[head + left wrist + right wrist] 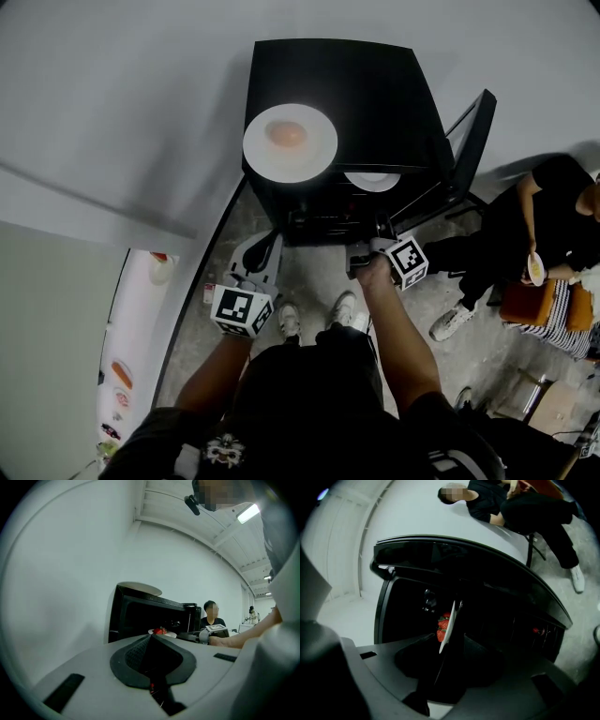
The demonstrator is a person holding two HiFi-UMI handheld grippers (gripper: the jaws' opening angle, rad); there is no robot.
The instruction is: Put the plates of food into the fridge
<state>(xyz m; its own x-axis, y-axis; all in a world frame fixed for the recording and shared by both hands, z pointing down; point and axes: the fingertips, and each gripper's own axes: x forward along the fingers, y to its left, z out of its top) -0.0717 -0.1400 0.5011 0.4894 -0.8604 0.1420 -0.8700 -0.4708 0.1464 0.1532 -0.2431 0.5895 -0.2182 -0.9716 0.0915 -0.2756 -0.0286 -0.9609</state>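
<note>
A black mini fridge [375,94] stands before me with its door [469,150] swung open to the right. On its top lies a white plate [290,141] with a pale orange piece of food. A second white plate [372,180] with strawberries [442,627] sits inside the fridge. My right gripper [367,246] reaches into the fridge opening. Its jaws stand open on either side of this plate's rim [447,630], which shows edge-on. My left gripper [258,255] hangs lower, in front of the fridge's left side, shut and holding nothing.
A person in black [534,225] sits on a stool to the right, beyond the open door, holding a small bowl. A white wall runs behind and to the left of the fridge. A white surface with small items [131,356] lies at the lower left.
</note>
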